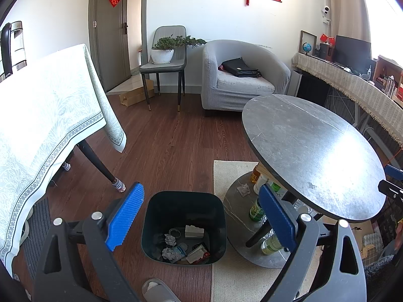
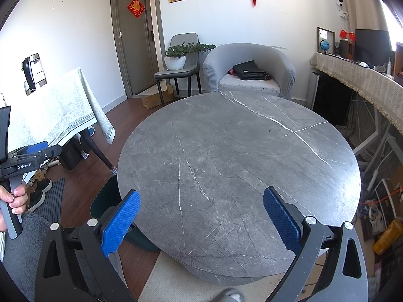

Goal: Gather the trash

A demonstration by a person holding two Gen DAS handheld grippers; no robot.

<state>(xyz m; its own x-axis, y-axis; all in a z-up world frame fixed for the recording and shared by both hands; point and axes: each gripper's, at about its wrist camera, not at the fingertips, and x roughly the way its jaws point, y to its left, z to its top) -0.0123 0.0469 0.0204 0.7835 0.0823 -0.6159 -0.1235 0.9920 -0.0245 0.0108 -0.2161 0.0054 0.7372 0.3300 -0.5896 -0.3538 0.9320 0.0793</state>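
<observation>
While both grippers' jaws stand apart, empty, one bin (image 1: 182, 226) holds two paper balls (image 1: 170, 239).

The round table top (image 2: 226, 151) looks like grey marble, veined white, with a soft sheen. The floor (image 1: 171, 138) is dark wood-grain plank. The trash bin (image 1: 153, 216) is dark smooth plastic holding crumpled paper (image 1: 170, 239). Ribbed blue pads (image 1: 124, 217) line both grippers.

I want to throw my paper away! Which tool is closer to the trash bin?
Left. The left tool hangs open right above the trash bin on the floor. The right tool is open over the round table, beside the bin.
</observation>
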